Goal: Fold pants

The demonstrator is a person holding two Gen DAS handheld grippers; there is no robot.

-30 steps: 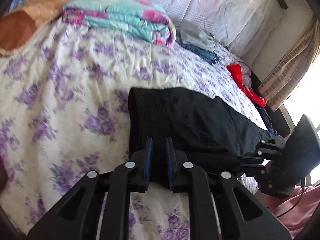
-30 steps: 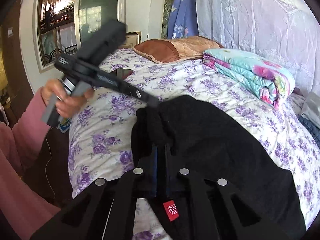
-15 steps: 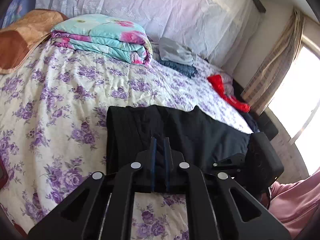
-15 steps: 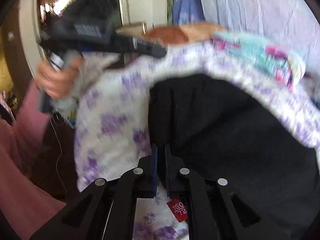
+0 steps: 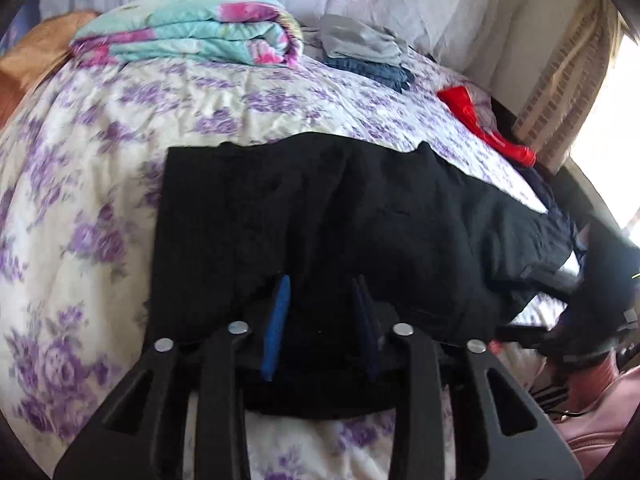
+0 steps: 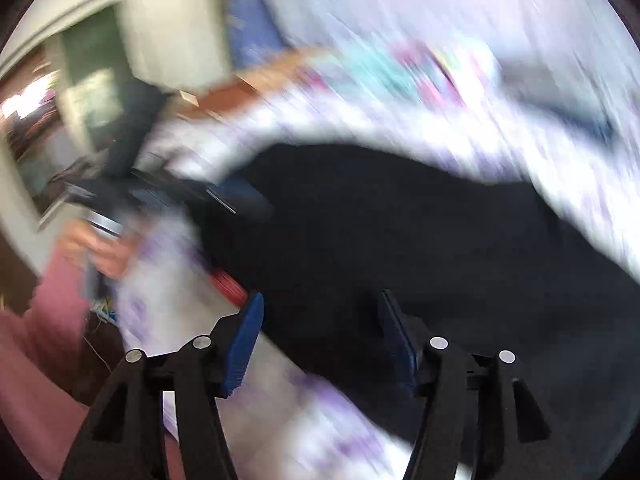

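Observation:
Black pants (image 5: 360, 208) lie folded on the floral bed sheet (image 5: 100, 160), running from the middle out to the right. My left gripper (image 5: 320, 280) is over their near edge. Its jaws are opening, and black cloth sits loosely between the blue pads (image 5: 276, 320), which do not press on it. The right wrist view is badly blurred. In it my right gripper (image 6: 320, 298) is opening wide over the pants (image 6: 400, 240), with cloth between the spread fingers but not gripped. A hand (image 6: 100, 248) holds the other gripper at the left.
A folded turquoise and pink quilt (image 5: 192, 32) lies at the back of the bed. Beside it is a grey and blue stack of clothes (image 5: 360, 44). A red garment (image 5: 480, 124) lies at the right edge and an orange pillow (image 5: 36, 52) at the far left.
Both grippers were shut on the pants' edge and have now spread their jaws, letting the cloth go. The pants have dropped onto the bed. The right view has rolled and blurred.

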